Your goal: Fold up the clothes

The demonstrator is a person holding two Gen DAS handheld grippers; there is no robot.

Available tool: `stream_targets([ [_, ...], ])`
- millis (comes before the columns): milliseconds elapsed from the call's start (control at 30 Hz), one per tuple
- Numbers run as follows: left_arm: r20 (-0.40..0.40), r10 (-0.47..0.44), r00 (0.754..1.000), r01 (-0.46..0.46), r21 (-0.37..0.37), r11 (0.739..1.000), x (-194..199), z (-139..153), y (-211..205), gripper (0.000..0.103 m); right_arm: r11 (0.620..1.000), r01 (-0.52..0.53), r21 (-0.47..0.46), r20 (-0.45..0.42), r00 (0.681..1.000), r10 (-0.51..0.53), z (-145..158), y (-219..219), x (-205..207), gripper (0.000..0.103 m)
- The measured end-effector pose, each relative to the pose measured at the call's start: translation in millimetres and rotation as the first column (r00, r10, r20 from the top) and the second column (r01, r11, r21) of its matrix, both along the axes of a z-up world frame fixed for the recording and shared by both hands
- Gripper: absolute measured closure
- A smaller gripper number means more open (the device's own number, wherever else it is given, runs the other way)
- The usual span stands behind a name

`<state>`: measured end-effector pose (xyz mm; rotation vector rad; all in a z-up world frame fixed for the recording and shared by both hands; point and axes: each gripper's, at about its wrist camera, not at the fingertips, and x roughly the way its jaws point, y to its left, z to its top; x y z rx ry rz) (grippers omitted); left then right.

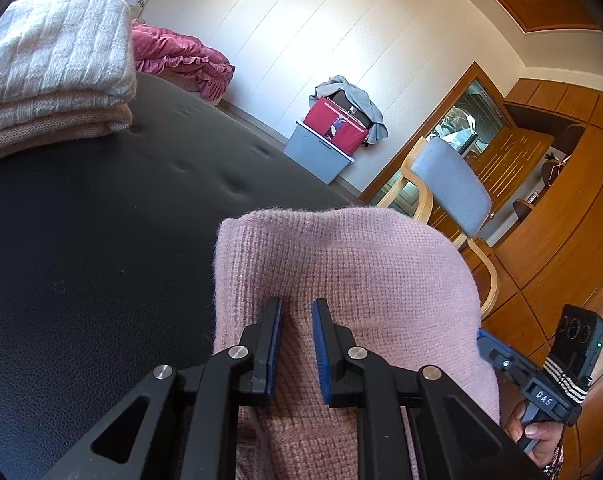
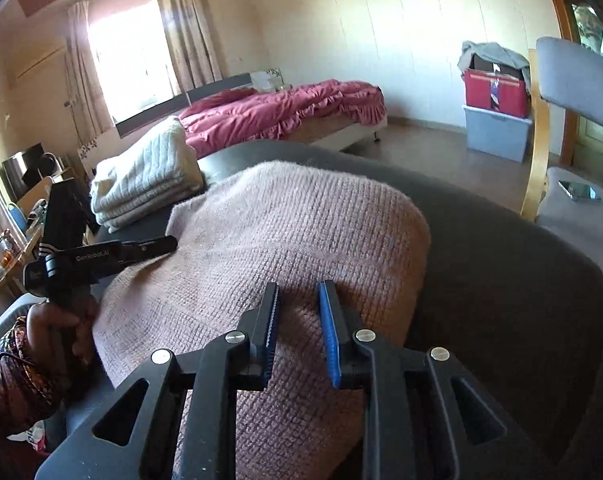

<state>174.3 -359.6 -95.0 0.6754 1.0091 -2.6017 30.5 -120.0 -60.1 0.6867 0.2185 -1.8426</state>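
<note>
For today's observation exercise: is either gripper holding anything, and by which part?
Neither holds anything. The left gripper and right gripper are both open, fingers apart over the folded pink knit sweater.

White lettering "GenRobot.AI" runs along the side of the left claw [image 2: 157,245]. A small label reading "DAS" sits on the body of the right claw [image 1: 486,340].

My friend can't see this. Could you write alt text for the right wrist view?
A black two-finger gripper, jaws apart, rests over a folded pink knit sweater on a dark padded surface. Behind lie stacked folded knits and a red-covered bed.
</note>
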Motion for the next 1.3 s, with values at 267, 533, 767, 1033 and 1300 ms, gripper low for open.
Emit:
stream_targets([
  [267,0.080,0.076,0.994,-0.067,-0.107,0.992,-0.5,4.8,16.2,0.088,0.968,-0.223,0.113,0.001,0.975,0.224,9.3,-17.7,39.4,0.080],
  [533,0.149,0.122,0.981,-0.090,-0.207,0.974,-7.7,8.7,25.3,0.087,0.919,-0.267,0.290,-0.085,0.949,0.302,-34.5,-48.5,76.4,0.080],
  [767,0.182,0.145,0.973,-0.094,-0.263,0.960,-12.5,11.2,33.0,0.086,0.925,-0.276,0.261,-0.030,0.955,0.294,-33.7,-46.5,67.0,0.080],
  [1033,0.195,0.158,0.968,-0.097,-0.288,0.953,-14.4,9.8,37.2,0.086,0.926,-0.278,0.254,-0.023,0.956,0.293,-33.8,-48.3,68.9,0.079],
  [1300,0.211,0.169,0.963,-0.097,-0.314,0.945,-18.0,12.6,39.8,0.085,0.927,-0.285,0.244,-0.006,0.955,0.295,-32.6,-46.2,67.0,0.079],
])
